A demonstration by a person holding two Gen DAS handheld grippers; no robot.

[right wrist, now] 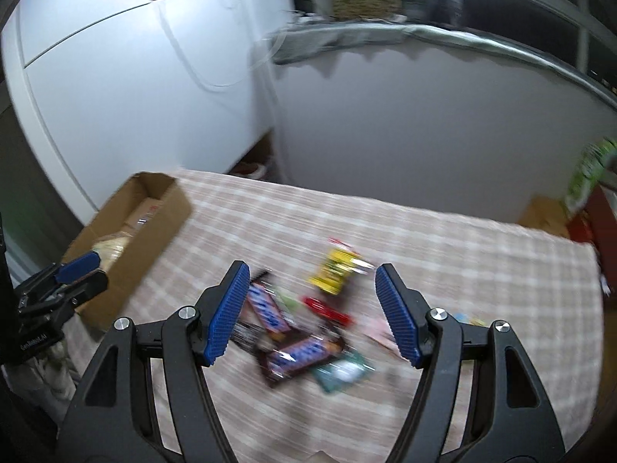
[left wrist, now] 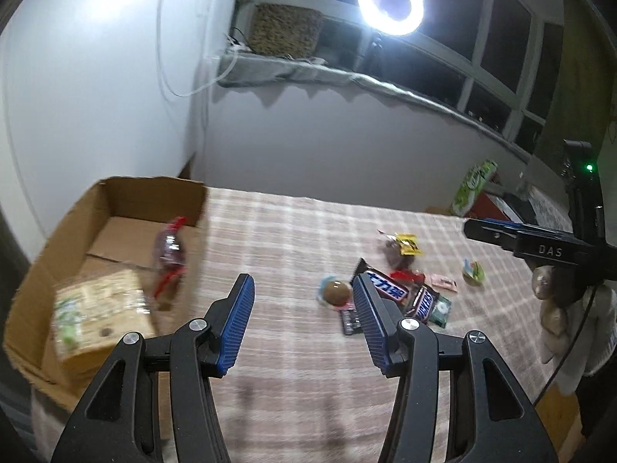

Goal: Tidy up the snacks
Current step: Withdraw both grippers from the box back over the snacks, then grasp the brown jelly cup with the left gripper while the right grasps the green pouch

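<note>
A pile of snacks lies on the checked tablecloth (left wrist: 293,231): two Snickers bars (left wrist: 389,289) (right wrist: 297,355), a yellow packet (right wrist: 333,272), a red wrapper (right wrist: 326,308), a round brown sweet (left wrist: 334,293) and a green packet (right wrist: 341,376). An open cardboard box (left wrist: 115,208) at the left holds a red-tied sweet bag (left wrist: 169,254) and a beige pack (left wrist: 96,308). My left gripper (left wrist: 302,285) is open and empty, between the box and the pile. My right gripper (right wrist: 312,274) is open and empty, above the pile; it also shows at the right edge of the left wrist view (left wrist: 513,237).
A ring light (left wrist: 389,2) shines above a windowsill at the back. A small green-white sweet (left wrist: 473,272) and a pink wrapper (left wrist: 443,281) lie right of the pile. A green bag (left wrist: 474,185) stands beyond the table's far right corner. White walls are behind.
</note>
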